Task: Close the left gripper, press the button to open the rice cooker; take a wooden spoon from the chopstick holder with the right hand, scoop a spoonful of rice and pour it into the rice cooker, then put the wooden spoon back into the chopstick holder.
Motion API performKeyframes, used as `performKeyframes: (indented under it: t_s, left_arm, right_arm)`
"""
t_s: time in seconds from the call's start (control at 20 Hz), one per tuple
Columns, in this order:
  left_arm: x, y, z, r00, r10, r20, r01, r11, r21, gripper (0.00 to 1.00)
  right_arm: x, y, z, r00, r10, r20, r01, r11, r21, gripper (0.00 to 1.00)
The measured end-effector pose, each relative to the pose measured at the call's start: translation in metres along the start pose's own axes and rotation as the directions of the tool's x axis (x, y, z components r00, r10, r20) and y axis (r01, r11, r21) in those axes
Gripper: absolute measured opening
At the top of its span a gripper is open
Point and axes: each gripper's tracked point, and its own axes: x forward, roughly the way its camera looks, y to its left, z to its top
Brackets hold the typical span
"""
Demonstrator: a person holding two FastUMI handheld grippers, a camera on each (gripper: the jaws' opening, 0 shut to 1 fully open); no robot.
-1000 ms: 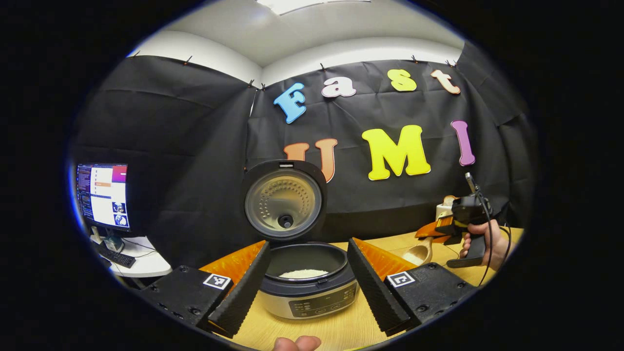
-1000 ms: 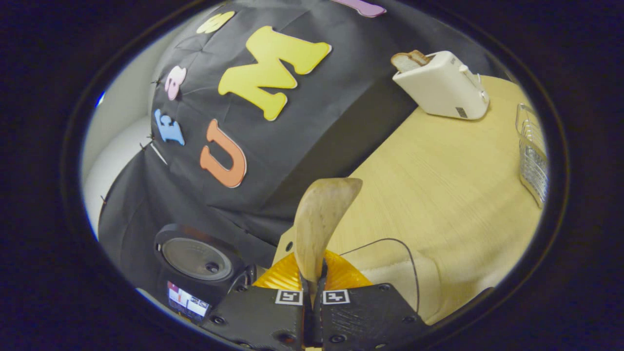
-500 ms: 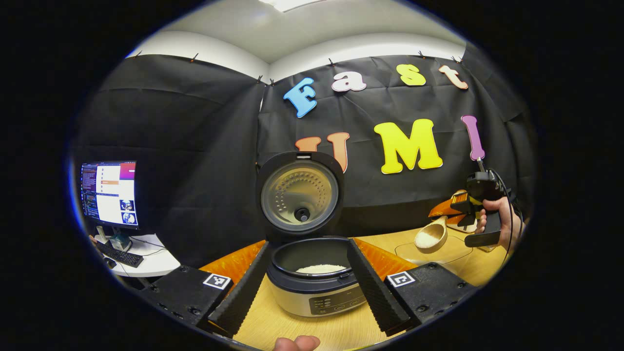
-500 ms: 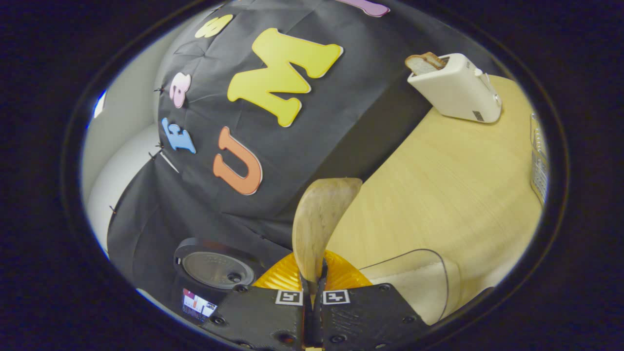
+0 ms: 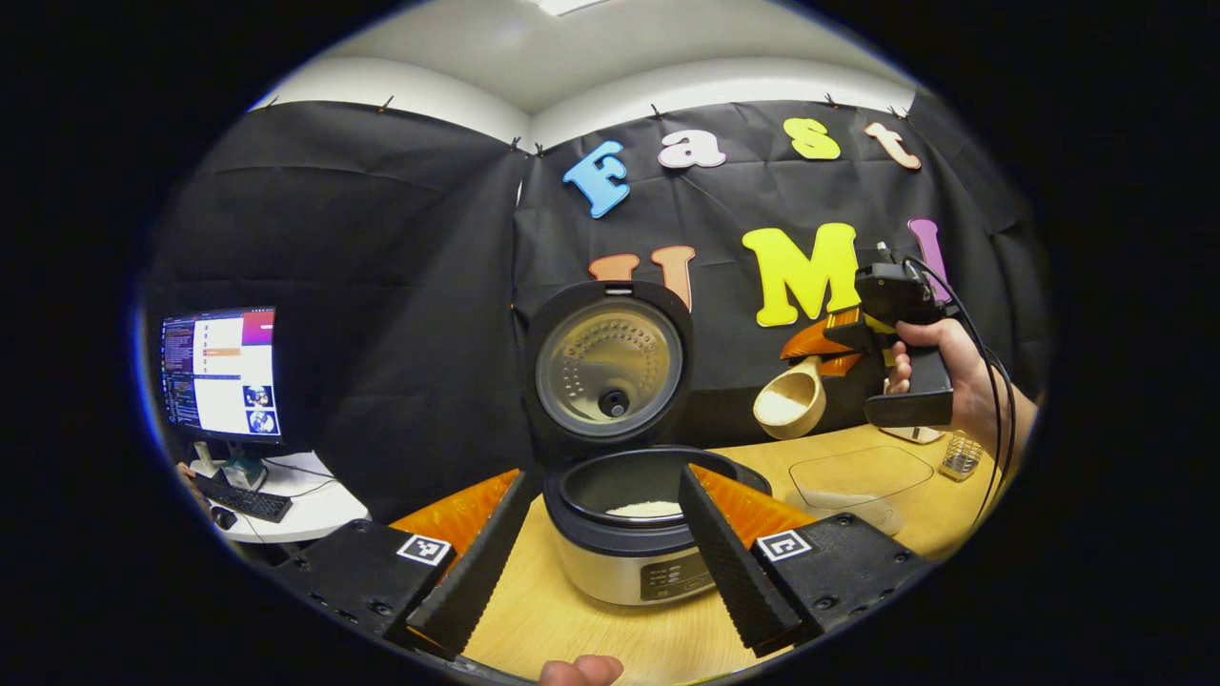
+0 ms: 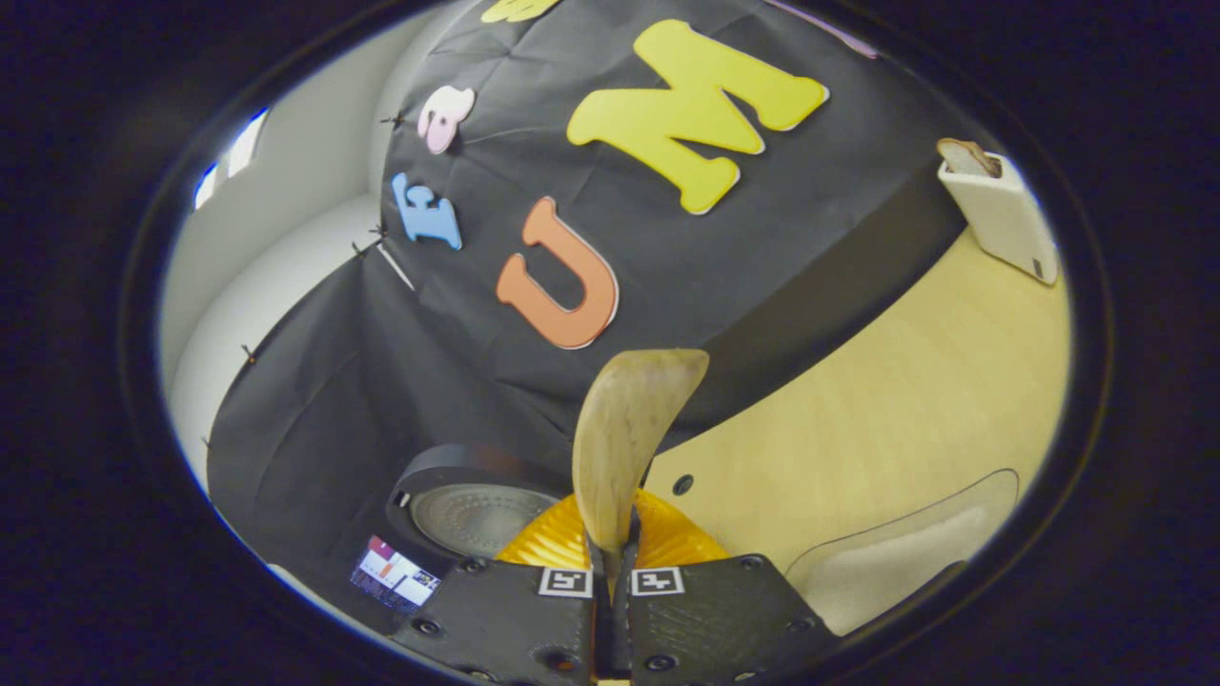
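Clamped on the wooden spoon (image 6: 624, 438), the right gripper (image 6: 611, 562) has both fingers pressed to its handle, bowl raised with what looks like rice inside. That spoon (image 5: 789, 402) hangs above the table (image 5: 839, 453), right of the rice cooker (image 5: 637, 534), whose lid (image 5: 608, 367) stands open. Left gripper (image 5: 600, 543) is spread wide, straddling the cooker's front, holding nothing.

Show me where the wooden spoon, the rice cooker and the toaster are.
wooden spoon (image 5: 789, 404), left gripper view, on the bowl holding rice.
rice cooker (image 5: 610, 367), left gripper view, on the inside of the raised lid.
toaster (image 6: 1003, 214), right gripper view, on its white side.
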Motion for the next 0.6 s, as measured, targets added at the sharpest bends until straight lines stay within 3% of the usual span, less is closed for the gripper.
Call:
performKeyframes:
  t_s: [0.35, 0.6]
  left_arm:
    - [-0.006, 0.015, -0.002, 1.0, 0.019, -0.013, -0.019, 1.0, -0.02, 1.0]
    - [-0.011, 0.023, 0.0, 0.999, 0.033, -0.004, -0.033, 0.999, -0.019, 1.0]
  right_arm:
    - [0.042, 0.049, -0.042, 0.999, 0.006, -0.041, -0.014, 0.982, -0.186, 0.0]
    - [0.056, 0.068, -0.052, 1.0, -0.014, -0.016, 0.008, 0.935, -0.356, 0.0]
